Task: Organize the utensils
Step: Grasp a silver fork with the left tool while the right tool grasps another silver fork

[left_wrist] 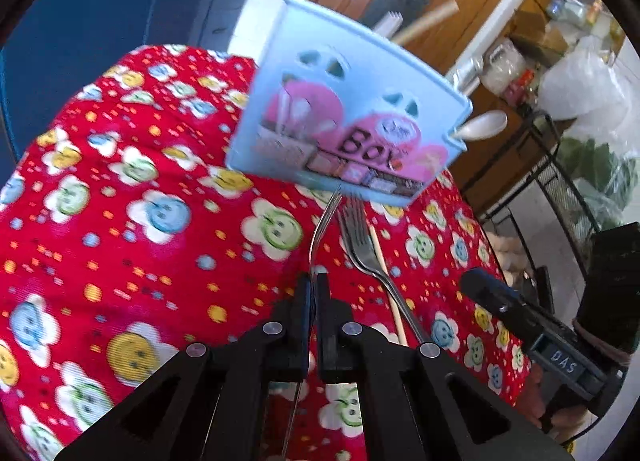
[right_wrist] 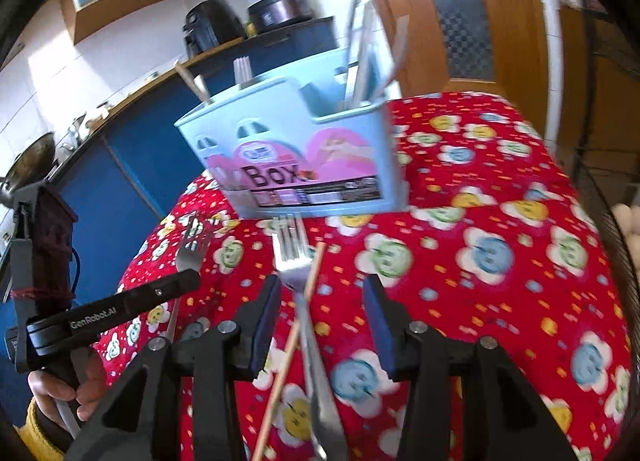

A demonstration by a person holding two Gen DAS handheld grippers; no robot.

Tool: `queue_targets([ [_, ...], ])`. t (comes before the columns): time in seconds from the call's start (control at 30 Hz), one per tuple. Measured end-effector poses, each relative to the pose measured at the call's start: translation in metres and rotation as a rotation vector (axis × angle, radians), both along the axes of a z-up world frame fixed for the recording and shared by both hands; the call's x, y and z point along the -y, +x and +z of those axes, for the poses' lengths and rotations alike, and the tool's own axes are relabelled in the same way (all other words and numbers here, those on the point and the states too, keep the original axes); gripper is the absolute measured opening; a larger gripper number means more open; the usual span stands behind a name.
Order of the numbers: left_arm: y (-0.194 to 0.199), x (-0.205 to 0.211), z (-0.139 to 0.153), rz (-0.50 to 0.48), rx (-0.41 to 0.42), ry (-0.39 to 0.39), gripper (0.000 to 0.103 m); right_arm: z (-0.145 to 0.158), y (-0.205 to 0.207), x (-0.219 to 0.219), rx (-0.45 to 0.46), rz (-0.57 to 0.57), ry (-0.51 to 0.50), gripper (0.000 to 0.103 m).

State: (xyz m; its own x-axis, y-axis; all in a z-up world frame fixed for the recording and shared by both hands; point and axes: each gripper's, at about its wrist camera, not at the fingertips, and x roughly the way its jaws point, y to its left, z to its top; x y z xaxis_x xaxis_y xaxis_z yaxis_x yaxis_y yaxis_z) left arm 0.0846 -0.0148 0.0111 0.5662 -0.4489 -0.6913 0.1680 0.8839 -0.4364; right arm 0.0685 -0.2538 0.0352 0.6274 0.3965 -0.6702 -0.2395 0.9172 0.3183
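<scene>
Left gripper (left_wrist: 314, 281) clamped on a fork (left_wrist: 320, 229), tines aimed ahead at the blue utensil box (left_wrist: 344, 113). Right gripper (right_wrist: 320, 293) spread apart around a second fork (right_wrist: 294, 261) and a chopstick (right_wrist: 308, 285) lying on the tablecloth (right_wrist: 500, 261). Best to centre over the handle alone, excluding the chopstick, before closing.

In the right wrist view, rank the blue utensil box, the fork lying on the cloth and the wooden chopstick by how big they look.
1. Blue utensil box, clearly the largest.
2. and 3. Fork on the cloth and wooden chopstick: similar in length, both run out of view at the bottom, so unranked. The fork looks wider.
</scene>
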Motion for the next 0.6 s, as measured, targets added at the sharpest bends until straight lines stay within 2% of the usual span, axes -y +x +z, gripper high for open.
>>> queue_targets([
  [0.3, 0.006, -0.028, 0.003, 0.041, 0.02, -0.05, 0.001, -0.014, 0.047, -0.037, -0.063, 0.103, -0.076, 0.048],
  [0.6, 0.015, -0.038, 0.001, 0.031, 0.036, -0.064, 0.001, -0.019, 0.067, -0.052, -0.148, 0.122, -0.159, 0.048],
])
